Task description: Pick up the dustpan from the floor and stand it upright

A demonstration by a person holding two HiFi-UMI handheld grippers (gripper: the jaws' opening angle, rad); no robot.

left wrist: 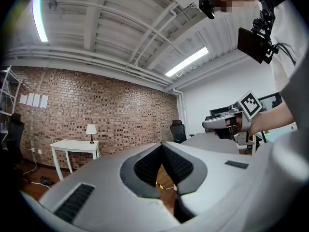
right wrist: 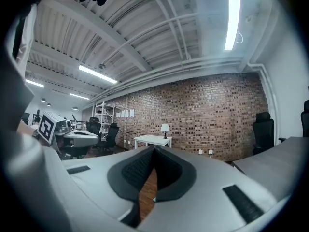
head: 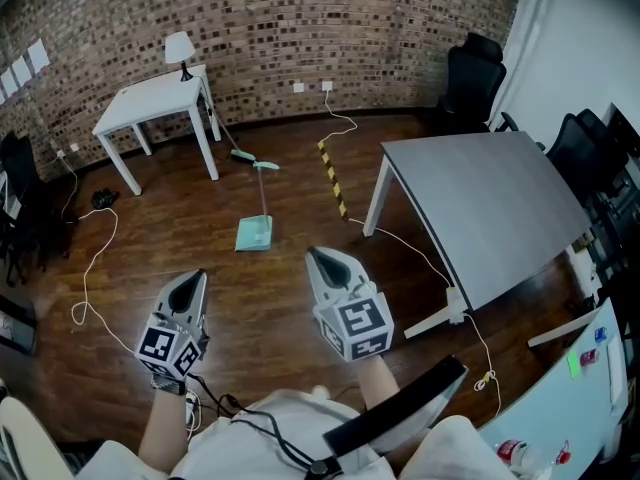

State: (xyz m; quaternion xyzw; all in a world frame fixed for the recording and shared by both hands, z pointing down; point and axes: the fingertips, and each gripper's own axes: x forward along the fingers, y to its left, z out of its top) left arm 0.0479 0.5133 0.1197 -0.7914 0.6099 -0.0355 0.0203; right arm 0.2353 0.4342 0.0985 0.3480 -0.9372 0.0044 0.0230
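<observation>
While your left tongs [head: 196,278] and right tongs [head: 318,256] sit closed and empty, the dustpan [head: 255,234] lies up-frame between them, handle running away from you.

Grippers: two showing, left gripper [head: 192,284], right gripper [head: 326,263]. Marker cubes [head: 358,326]: two, one riding on each gripper. Dustpan [head: 254,233]: one lying flat. Tables: three standing, white table [head: 150,98], grey table [head: 480,203], pale desk [head: 555,413] in lower right corner. Lamp [head: 180,48]: one sitting on white table. Wall sockets [head: 298,87]: two showing. Yellow-black striped strip [head: 332,176]: one lying flat. Black office chairs [head: 475,73]: two showing clearly at right; more crowding left edge, too dark for counting.
</observation>
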